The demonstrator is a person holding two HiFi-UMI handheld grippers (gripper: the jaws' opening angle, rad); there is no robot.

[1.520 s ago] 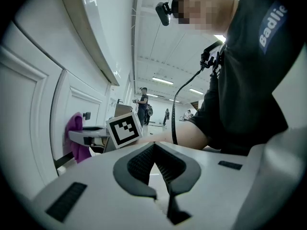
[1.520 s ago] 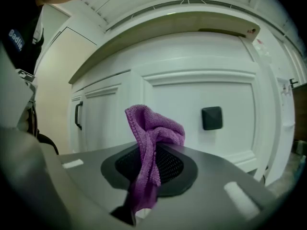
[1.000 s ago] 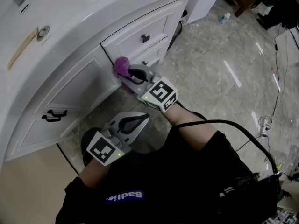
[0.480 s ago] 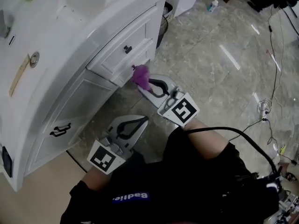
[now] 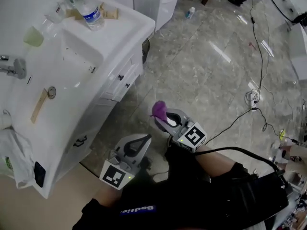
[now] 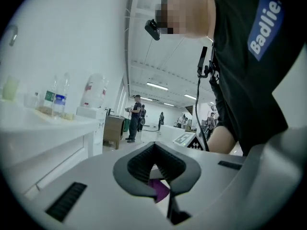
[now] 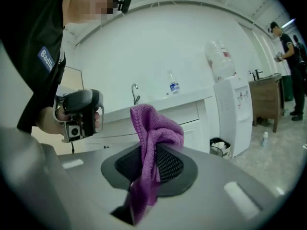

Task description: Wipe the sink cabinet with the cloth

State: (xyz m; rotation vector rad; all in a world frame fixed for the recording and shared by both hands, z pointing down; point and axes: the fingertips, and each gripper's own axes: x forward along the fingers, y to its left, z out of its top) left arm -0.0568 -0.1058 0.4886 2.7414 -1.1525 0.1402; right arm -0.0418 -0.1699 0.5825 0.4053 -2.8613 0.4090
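Note:
The white sink cabinet (image 5: 112, 75) stands at the left of the head view, with its drawers and doors facing the floor area. My right gripper (image 5: 161, 116) is over the marble floor, well apart from the cabinet, shut on a purple cloth (image 5: 159, 109). In the right gripper view the cloth (image 7: 152, 133) sticks up and hangs from between the jaws, and the cabinet (image 7: 168, 121) lies beyond it. My left gripper (image 5: 145, 138) sits lower and nearer my body, shut with nothing in it. In the left gripper view the left gripper (image 6: 154, 166) has its jaws together.
On the counter are a water bottle (image 5: 89, 14), a green cup (image 5: 32, 36) and a faucet (image 5: 12, 67). A white bag (image 5: 12, 159) hangs at the cabinet's near end. Cables (image 5: 254, 99) trail across the floor. A water dispenser (image 7: 232, 104) and bin (image 7: 218, 146) stand past the cabinet.
The right gripper with the cloth has come off the drawer front and back over the floor. The view has pulled away from the cabinet. The left gripper stays shut.

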